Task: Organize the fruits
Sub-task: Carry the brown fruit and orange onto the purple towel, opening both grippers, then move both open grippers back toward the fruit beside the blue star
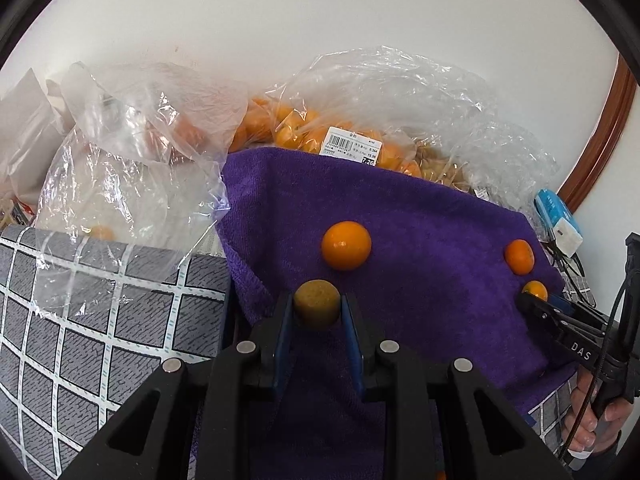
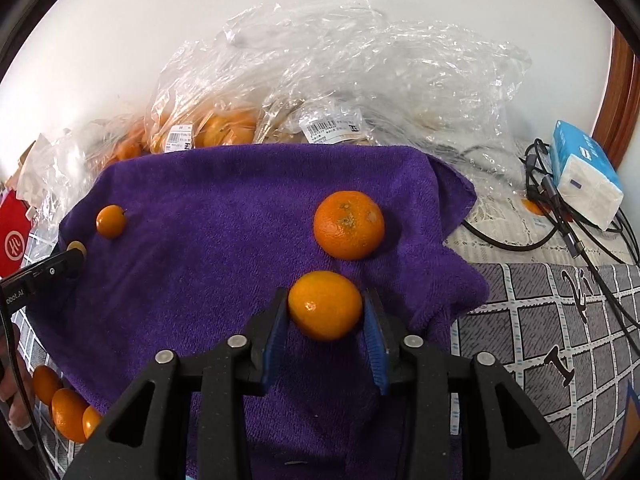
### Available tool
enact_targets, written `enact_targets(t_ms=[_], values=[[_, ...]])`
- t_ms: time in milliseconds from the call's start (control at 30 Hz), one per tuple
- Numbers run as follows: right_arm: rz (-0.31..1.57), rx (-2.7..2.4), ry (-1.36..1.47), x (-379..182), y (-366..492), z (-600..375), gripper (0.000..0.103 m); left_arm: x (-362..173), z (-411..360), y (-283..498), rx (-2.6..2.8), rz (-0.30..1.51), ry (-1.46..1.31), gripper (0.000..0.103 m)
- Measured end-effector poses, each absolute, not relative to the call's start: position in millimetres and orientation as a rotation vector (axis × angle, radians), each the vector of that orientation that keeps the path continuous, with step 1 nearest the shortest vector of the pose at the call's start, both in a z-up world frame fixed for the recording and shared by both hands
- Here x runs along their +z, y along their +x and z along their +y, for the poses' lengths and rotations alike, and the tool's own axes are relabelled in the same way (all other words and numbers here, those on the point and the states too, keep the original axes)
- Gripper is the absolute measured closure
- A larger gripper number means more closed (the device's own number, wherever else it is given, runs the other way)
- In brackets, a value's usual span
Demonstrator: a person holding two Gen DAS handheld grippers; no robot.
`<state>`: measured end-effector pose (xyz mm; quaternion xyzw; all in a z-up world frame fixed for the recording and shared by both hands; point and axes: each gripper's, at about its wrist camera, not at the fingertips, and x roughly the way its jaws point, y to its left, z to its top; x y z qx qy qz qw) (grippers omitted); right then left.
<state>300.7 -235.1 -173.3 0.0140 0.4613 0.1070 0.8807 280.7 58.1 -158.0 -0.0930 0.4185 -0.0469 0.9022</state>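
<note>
I can't read the price label (image 1: pixel 351 151) on the plastic bag (image 1: pixel 384 92); its print is too small. The fruit (image 2: pixel 224 126) inside blurs behind crinkled film. Three oranges (image 2: pixel 66 408) sit half cut off behind my right hand-held gripper's (image 2: pixel 325 312) frame.

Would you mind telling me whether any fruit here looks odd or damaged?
Yes: the fruit in the left gripper is dull brownish-yellow and matte, unlike the glossy orange fruit on the purple towel.

Fuzzy purple cloth towel (image 2: pixel 224 216), crinkled glossy plastic bags (image 2: pixel 360 76)
</note>
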Motion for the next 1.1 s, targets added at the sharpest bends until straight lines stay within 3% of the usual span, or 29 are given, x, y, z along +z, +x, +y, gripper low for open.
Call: enact_targets(t_ms=[200,267,433,467,567,833,1100], values=[[0.900,0.200,-0.002,-160,289,-236,0.039,-154,58,279,-0.101,0.853,-0.204,0.075],[0.876,0.186,-0.002,-155,286,-238,0.038,-151,60,277,-0.110,0.845,-0.220,0.070],[0.807,0.156,0.030,-131,275,-242,0.038,-129,62,266,-0.102,0.786,-0.209,0.070],[0.805,0.159,0.025,-124,272,-240,0.039,-124,62,264,-0.098,0.772,-0.205,0.070],[0.810,0.169,0.043,-107,258,-237,0.058,-104,60,252,-0.086,0.732,-0.186,0.070],[0.824,0.241,0.002,-98,189,-210,0.059,-94,71,197,-0.084,0.723,-0.176,0.067],[0.916,0.341,0.022,-129,160,-183,0.063,-132,95,143,-0.016,0.794,-0.179,0.067]])
